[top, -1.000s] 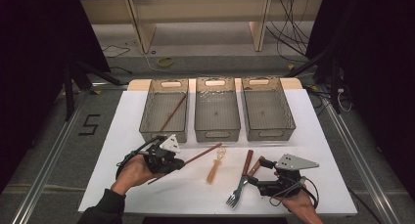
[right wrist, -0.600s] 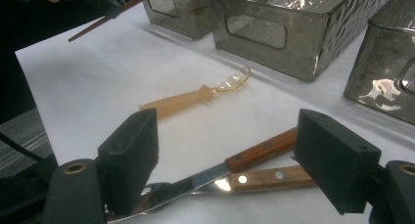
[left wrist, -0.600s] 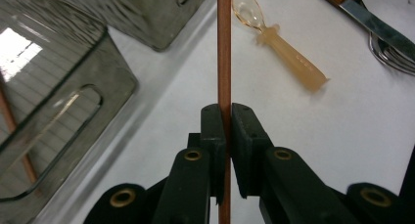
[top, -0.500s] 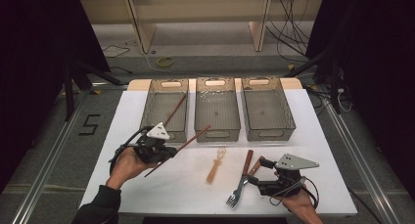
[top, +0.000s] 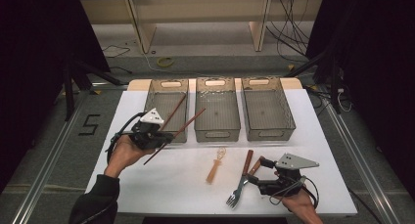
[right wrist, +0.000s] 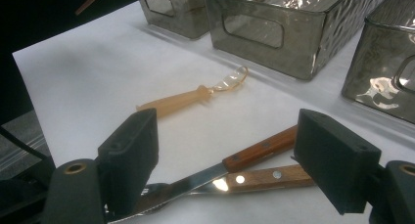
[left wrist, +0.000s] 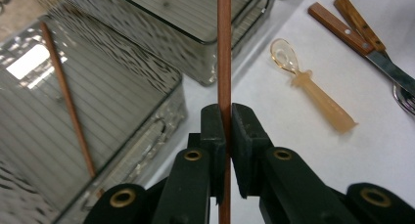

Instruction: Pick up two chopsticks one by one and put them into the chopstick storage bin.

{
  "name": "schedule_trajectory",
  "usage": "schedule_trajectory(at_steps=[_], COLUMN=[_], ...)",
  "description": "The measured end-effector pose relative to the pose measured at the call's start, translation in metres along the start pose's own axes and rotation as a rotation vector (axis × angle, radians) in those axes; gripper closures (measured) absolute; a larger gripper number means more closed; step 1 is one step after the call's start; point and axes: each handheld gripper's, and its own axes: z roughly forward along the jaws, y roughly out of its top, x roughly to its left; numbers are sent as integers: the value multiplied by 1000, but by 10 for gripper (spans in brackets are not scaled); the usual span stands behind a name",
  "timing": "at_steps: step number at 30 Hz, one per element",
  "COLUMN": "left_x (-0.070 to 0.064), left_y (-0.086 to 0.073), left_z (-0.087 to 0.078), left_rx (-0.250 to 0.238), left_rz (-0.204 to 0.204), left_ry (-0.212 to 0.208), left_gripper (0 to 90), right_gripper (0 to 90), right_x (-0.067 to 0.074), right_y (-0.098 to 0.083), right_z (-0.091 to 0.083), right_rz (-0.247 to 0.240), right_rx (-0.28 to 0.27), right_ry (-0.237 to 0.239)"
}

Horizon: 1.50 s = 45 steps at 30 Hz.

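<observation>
My left gripper (top: 165,136) is shut on a brown chopstick (top: 182,128), lifted off the white table and slanting up over the front edge of the left bin (top: 155,94). In the left gripper view the jaws (left wrist: 224,131) pinch this chopstick (left wrist: 224,53). A second chopstick (left wrist: 68,101) lies in the left bin. My right gripper (top: 255,174) rests open at the front right. Its jaws (right wrist: 230,141) straddle the wooden handles of a knife (right wrist: 264,148) and a fork (right wrist: 274,177) without pressing on them.
Three clear bins stand in a row at the back; the middle bin (top: 218,131) and the right bin (top: 288,121) hold nothing I can see. A pale plastic spoon (top: 215,168) lies on the white sheet between the grippers.
My left gripper has risen and moved back and left toward the left bin, carrying the chopstick. The right gripper has not moved.
</observation>
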Motion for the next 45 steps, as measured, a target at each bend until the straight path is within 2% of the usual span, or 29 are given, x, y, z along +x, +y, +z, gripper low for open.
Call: schedule_trajectory(at_steps=[8, 15, 25, 31, 34, 45], left_x=[15, 31, 51, 63, 67, 86], left_y=[19, 29, 46, 52, 54, 60], left_z=[-2, 2, 4, 9, 13, 26], left_rx=[-6, -8, -21, -14, -30, -37], left_rz=[-11, -38, -53, -66, -71, -98], left_ry=[32, 56, 105, 123, 144, 180], left_gripper=[839, 839, 839, 839, 839, 838], right_gripper=[257, 256, 256, 256, 256, 256], right_x=[0, 0, 0, -1, -1, -1], right_y=[0, 0, 0, 0, 0, 0], right_z=[0, 0, 0, 0, 0, 0], right_rz=[-4, -2, -2, 2, 0, -1], right_rx=[3, 1, -1, -2, 0, 1], right_ry=[1, 2, 4, 6, 6, 8])
